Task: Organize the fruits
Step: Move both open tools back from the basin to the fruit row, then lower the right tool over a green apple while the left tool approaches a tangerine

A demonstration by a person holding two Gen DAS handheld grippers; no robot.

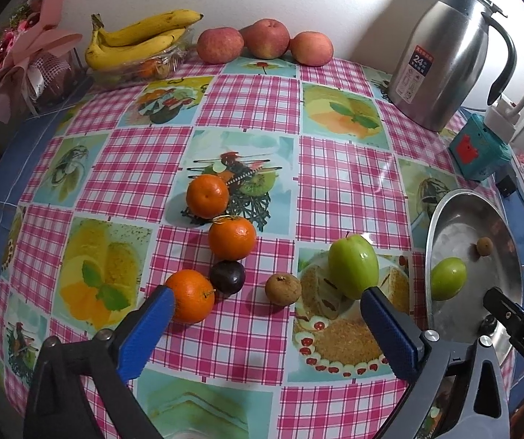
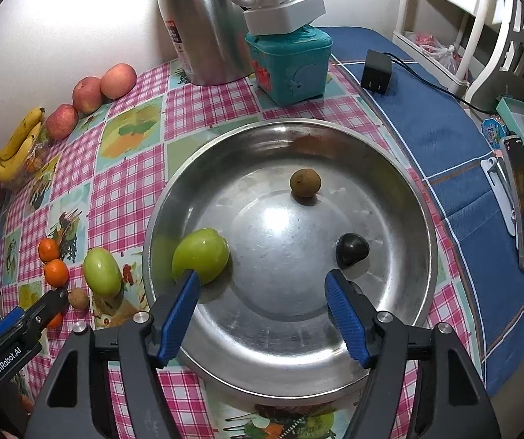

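A pink-checked table (image 1: 251,102) carries three oranges (image 1: 232,237), a dark plum (image 1: 227,278), a brown longan (image 1: 283,289) and a green fruit (image 1: 353,270). The left tongs (image 1: 267,311) gape wide, empty. The right tongs (image 2: 262,292) stand apart, holding nothing, over a steel bowl (image 2: 298,362) containing green, brown and dark fruits.

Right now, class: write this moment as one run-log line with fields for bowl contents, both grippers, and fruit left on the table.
bowl: green fruit, brown fruit, dark fruit | left gripper: open, empty | right gripper: open, empty | table: oranges remain
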